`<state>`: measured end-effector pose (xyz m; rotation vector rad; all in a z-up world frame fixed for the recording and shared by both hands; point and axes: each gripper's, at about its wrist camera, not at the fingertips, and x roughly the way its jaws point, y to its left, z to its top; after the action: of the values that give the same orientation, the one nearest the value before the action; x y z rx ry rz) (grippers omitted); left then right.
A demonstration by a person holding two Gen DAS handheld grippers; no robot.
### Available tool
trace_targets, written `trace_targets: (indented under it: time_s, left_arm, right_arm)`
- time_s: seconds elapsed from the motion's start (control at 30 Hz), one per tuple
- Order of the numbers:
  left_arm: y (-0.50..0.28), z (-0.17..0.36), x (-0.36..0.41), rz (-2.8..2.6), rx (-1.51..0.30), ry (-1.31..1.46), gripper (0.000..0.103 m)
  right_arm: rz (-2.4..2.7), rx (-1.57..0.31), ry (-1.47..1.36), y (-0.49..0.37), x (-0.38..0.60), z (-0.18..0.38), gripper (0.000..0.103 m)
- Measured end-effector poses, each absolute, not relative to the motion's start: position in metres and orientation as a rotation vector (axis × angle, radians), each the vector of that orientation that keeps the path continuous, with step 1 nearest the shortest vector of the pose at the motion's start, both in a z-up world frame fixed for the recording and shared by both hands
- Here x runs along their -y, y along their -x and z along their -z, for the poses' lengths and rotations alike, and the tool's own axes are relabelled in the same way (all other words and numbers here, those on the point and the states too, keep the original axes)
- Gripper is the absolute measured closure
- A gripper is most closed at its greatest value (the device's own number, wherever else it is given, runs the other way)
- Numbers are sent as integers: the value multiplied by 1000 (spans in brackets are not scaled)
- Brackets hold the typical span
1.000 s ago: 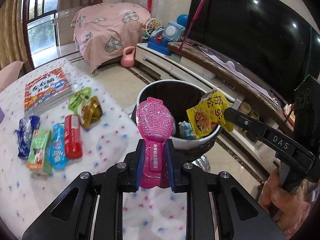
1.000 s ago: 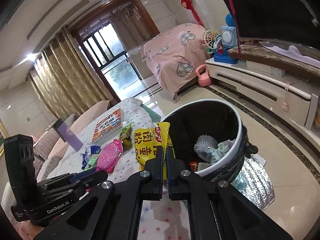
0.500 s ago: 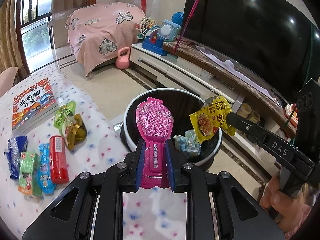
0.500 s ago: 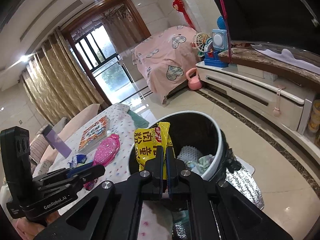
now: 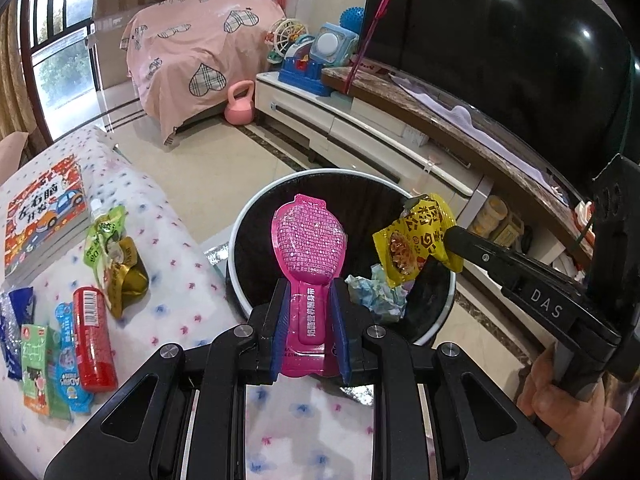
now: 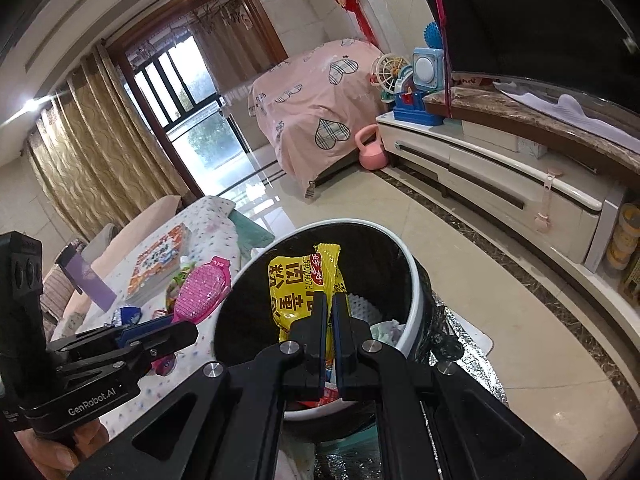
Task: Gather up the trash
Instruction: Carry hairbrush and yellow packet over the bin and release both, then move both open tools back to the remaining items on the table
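My left gripper (image 5: pixel 309 292) is shut on the stem of a pink spoon-shaped snack packet (image 5: pixel 308 240), held over the near rim of the white-rimmed black trash bin (image 5: pixel 240 236). My right gripper (image 6: pixel 329 300) is shut on a yellow snack wrapper (image 6: pixel 298 280), which hangs over the bin (image 6: pixel 412 280). In the left wrist view that wrapper (image 5: pixel 416 240) sits above the bin's right side, with the right gripper (image 5: pixel 450 242) reaching in from the right. The pink packet (image 6: pixel 202 292) and the left gripper (image 6: pixel 176 326) show at the left of the right wrist view. Crumpled paper (image 5: pixel 376 292) lies inside the bin.
Several wrappers lie on the spotted tablecloth (image 5: pixel 168 240): a red tube (image 5: pixel 93 336), a green-gold pouch (image 5: pixel 114 256), green and blue packets (image 5: pixel 44 368). A picture book (image 5: pixel 44 212) lies at the back left. A TV cabinet (image 5: pixel 360 120), pink kettlebell (image 5: pixel 239 106) and pink-covered furniture (image 5: pixel 200 52) stand beyond.
Both grippers have moved forward and a little down, so the pink packet and the yellow wrapper now hang more squarely over the bin. Both grips are unchanged.
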<state>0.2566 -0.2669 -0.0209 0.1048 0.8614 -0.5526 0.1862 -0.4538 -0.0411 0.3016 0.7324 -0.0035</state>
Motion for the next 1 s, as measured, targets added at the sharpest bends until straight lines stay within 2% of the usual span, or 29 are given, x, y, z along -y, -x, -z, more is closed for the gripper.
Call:
trace_targets:
  time_s: [0.17, 0.2, 0.23, 0.3, 0.33, 0.43, 0.5, 0.7, 1.0]
  left_arm:
    - [-262, 26, 270, 558, -888, -95, 82]
    - [-263, 26, 270, 564, -895, -91, 76]
    - [-262, 26, 271, 561, -895, -91, 64]
    - [-260, 23, 267, 554, -879, -84, 47]
    - [-258, 21, 265, 555, -866, -76, 45]
    - [-252, 17, 256, 551, -857, -66, 44]
    - [-247, 18, 247, 541, -857, -54, 43]
    - [-230, 24, 209, 503, -870, 6, 42]
    - [-203, 28, 148, 423, -868, 85, 42]
  right_arm:
    - [23, -743, -310, -191, 461, 46, 96]
    - [25, -744, -314, -191, 462, 47, 95]
    - [23, -744, -321, -192, 463, 47, 95]
    - [24, -750, -326, -192, 463, 48, 94]
    - [22, -751, -329, -192, 463, 48, 92]
    - [15, -743, -342, -187, 461, 46, 73]
    - [8, -733, -353, -183, 458, 44, 56]
    - [-28, -710, -384, -172, 445, 38, 28]
    - [-108, -721, -382, -161, 401, 37, 23]
